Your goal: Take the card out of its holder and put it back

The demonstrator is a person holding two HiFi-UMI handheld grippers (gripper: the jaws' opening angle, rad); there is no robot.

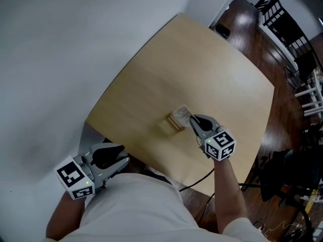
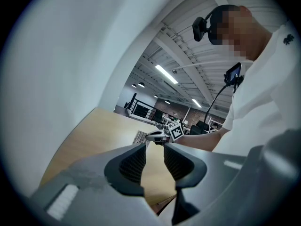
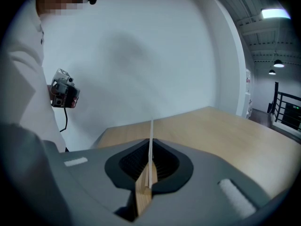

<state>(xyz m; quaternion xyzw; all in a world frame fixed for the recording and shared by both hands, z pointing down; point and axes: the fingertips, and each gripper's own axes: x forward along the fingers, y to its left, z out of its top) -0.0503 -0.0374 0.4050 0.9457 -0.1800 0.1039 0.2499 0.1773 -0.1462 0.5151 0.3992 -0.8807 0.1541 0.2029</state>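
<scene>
A pale card point(image 1: 182, 113) stands in a small wooden holder point(image 1: 174, 123) near the middle of the light wood table point(image 1: 217, 79). My right gripper point(image 1: 192, 119) reaches it from the near right and is shut on the card. In the right gripper view the card point(image 3: 151, 140) shows edge-on as a thin white strip pinched between the ribbed pads point(image 3: 162, 166), with the wooden holder point(image 3: 142, 195) low in the gap. My left gripper point(image 1: 112, 157) hangs off the table's near left corner, by the person's shirt. It is open, with nothing between its pads point(image 2: 134, 164).
A white wall point(image 1: 75, 44) runs along the table's left side. Dark wood floor, black chairs point(image 1: 282, 19) and cables lie beyond the far and right edges. In the left gripper view the right gripper point(image 2: 157, 136) and the person's white sleeve point(image 2: 244, 121) show across the table.
</scene>
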